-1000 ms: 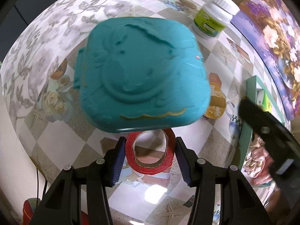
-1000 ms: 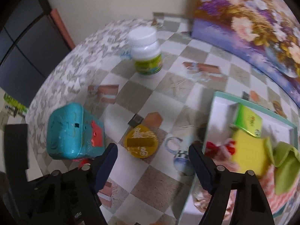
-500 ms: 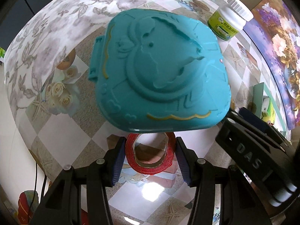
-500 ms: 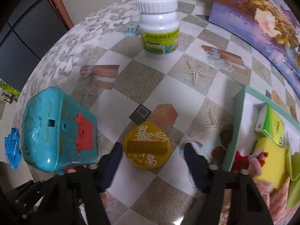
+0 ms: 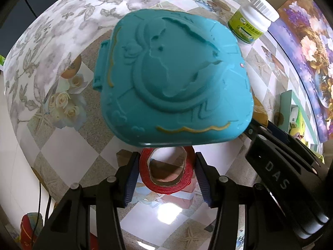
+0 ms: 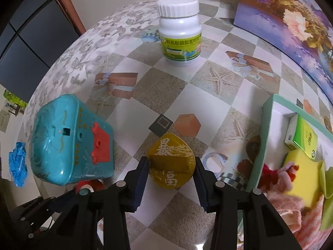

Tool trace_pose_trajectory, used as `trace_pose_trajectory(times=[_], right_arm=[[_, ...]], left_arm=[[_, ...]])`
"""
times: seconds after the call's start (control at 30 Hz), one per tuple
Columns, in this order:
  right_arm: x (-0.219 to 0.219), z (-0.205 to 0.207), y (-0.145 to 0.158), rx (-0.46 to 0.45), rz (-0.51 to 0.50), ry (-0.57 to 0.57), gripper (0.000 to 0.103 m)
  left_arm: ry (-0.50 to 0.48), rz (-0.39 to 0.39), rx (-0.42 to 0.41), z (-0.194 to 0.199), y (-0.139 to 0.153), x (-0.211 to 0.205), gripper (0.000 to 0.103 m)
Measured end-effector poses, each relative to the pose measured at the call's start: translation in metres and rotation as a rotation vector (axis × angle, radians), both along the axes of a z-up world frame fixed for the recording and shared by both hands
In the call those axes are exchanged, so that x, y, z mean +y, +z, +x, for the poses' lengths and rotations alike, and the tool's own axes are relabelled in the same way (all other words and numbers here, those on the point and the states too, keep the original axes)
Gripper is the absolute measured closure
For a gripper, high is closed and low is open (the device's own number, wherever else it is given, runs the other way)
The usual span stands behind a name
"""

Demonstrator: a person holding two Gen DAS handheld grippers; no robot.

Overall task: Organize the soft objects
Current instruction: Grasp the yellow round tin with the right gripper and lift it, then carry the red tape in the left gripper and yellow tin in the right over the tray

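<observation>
Since a second ago the right tool (image 6: 169, 167) has dropped onto the yellow disc (image 6: 171, 163) — its fingers now flank it, apart, contact unclear. Left tool (image 5: 166, 174) stays clamped on the red tape roll (image 5: 166, 171) beside the teal case (image 5: 172, 81). Soft toys (image 6: 278, 179) lie in the tray (image 6: 263, 137) at the worktop's right edge.

We see a table (image 6: 210, 108) covered in a checkered, starfish-printed cloth. A yellow disc (image 6: 171, 163) lies on it, with a white bottle (image 6: 180, 32) well beyond it, a teal case (image 6: 68, 141) to its left and a green-rimmed tray (image 6: 263, 137) to its right.
</observation>
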State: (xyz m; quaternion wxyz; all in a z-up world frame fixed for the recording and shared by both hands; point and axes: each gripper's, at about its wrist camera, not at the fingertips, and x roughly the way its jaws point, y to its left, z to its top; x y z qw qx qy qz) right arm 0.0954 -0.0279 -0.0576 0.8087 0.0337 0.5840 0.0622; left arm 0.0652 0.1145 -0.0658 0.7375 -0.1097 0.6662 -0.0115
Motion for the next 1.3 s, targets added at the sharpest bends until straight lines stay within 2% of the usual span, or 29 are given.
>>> trace_pose_trajectory(times=[0.43,0.73,1.03,1.3], right_arm=[[-0.033,-0.036,0.038,-0.056,0.02,-0.087,0.058],[-0.067,-0.073,0.078,-0.133,0.013,-0.189,0.058],[-0.116,-0.114,0.11,-0.204,0.02,-0.331,0.058],[-0.181,-0.151,0.122,-0.228,0.031,-0.514,0.058]], left_arm=[[-0.047,-0.027,-0.02,-0.012,0.007,-0.022,0.049],[-0.143,-0.035,-0.099,-0.027,0.027,-0.062,0.05],[-0.29,-0.035,-0.258,-0.037,0.065,-0.103,0.05],[-0.447,-0.054,-0.311,-0.047,0.094,-0.151,0.05]])
